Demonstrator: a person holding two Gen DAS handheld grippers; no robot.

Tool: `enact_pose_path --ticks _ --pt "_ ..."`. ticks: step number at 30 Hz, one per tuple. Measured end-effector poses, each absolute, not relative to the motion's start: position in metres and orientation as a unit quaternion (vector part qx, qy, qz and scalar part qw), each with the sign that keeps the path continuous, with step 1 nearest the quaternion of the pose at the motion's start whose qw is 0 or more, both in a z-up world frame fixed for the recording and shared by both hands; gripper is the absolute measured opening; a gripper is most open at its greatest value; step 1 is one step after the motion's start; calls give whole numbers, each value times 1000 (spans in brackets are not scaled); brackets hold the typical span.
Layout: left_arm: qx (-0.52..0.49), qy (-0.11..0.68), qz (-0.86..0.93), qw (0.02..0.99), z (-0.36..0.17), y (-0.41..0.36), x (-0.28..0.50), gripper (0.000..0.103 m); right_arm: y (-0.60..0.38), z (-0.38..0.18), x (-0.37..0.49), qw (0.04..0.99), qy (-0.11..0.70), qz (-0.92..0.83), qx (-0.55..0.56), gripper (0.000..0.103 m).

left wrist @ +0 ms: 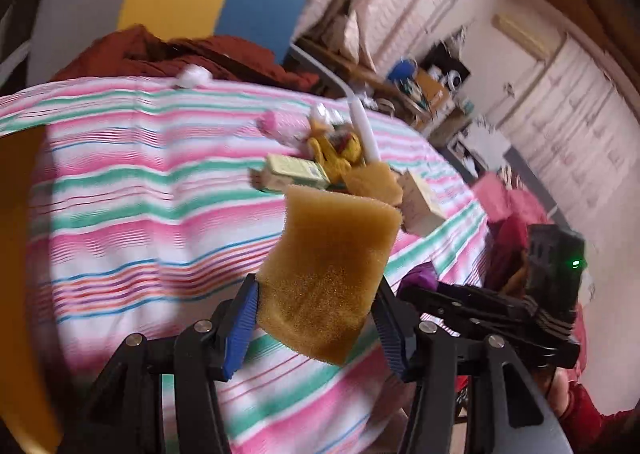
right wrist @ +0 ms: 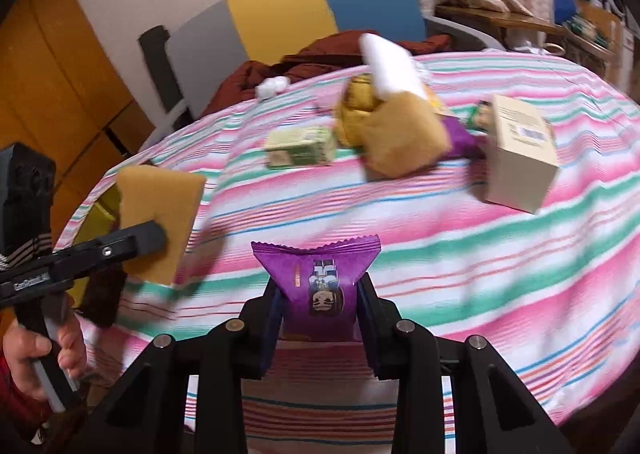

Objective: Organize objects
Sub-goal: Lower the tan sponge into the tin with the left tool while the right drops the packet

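My left gripper [left wrist: 316,314] is shut on a tan sponge [left wrist: 332,274] and holds it above the striped tablecloth [left wrist: 140,194]; the sponge also shows at the left of the right wrist view [right wrist: 160,214]. My right gripper [right wrist: 320,318] is shut on a purple snack packet [right wrist: 320,286], raised over the table's near edge. At mid-table lies a pile: a second tan sponge [right wrist: 404,138], a yellow packet [right wrist: 356,110], a white object [right wrist: 392,66], a green box [right wrist: 300,146] and a cream carton [right wrist: 520,158].
A chair with grey, yellow and blue panels [right wrist: 288,6] stands behind the table with a dark red cloth [right wrist: 320,54] on it. A cluttered shelf [left wrist: 420,86] is at the far right. A small white ball [right wrist: 272,86] lies at the table's far edge.
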State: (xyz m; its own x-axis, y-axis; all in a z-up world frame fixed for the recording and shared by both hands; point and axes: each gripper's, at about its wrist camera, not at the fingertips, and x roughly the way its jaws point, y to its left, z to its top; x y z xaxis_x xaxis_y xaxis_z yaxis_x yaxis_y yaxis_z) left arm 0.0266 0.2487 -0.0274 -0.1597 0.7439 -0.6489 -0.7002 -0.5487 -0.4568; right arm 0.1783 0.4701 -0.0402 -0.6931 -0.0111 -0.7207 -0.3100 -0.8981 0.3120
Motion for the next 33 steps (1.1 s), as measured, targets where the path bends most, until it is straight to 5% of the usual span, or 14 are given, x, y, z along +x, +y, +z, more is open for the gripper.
enact_pose_path --ticks 10,28,33 --pt "-391 -51 833 389 3 142 18 55 376 -12 128 -33 178 911 -371 35" --pt "-426 -95 877 201 -41 -15 -16 56 217 -19 36 -187 183 884 -387 36" --pt "-442 -81 878 164 -49 -27 -22 58 198 -25 27 -195 183 881 -391 46"
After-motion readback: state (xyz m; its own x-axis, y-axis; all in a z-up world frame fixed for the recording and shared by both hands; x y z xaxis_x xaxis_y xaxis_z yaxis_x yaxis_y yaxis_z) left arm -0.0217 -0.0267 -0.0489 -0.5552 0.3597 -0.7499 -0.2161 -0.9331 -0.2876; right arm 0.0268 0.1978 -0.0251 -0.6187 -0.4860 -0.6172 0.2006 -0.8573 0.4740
